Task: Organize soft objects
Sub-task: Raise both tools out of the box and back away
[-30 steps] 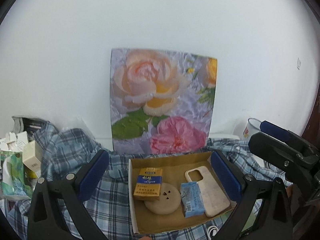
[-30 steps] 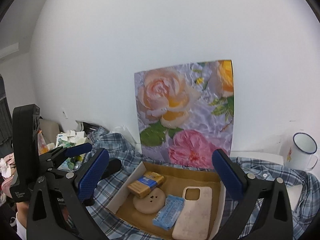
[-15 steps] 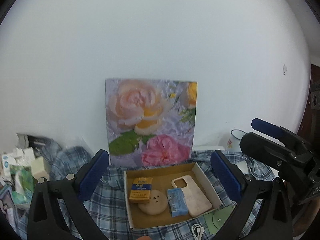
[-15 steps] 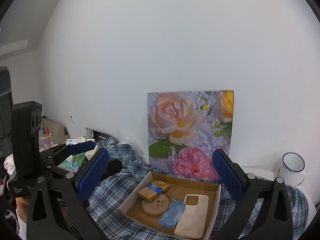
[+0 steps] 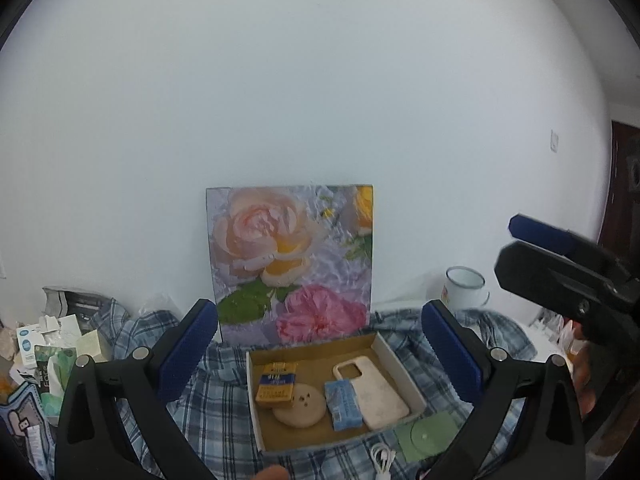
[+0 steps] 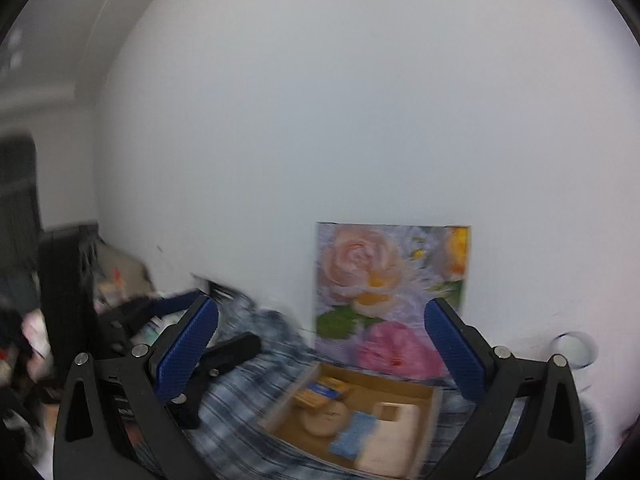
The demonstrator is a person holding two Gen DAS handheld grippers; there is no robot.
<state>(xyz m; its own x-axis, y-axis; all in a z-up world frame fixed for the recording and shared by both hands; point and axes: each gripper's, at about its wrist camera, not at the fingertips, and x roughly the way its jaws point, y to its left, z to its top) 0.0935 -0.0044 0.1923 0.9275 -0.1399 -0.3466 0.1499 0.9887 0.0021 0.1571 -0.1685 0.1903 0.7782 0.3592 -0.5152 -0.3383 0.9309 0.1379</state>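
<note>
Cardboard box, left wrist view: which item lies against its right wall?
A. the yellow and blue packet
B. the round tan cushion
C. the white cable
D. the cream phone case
D: in the cardboard box, the cream phone case lies along the right wall, with the blue tissue pack on its left.

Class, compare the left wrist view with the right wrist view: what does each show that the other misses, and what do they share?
Only the left wrist view shows a white cable, a green disc and the right gripper. Only the right wrist view shows the left gripper from the side and a dark cabinet. Both show the cardboard box, the flower picture and the plaid cloth.
</note>
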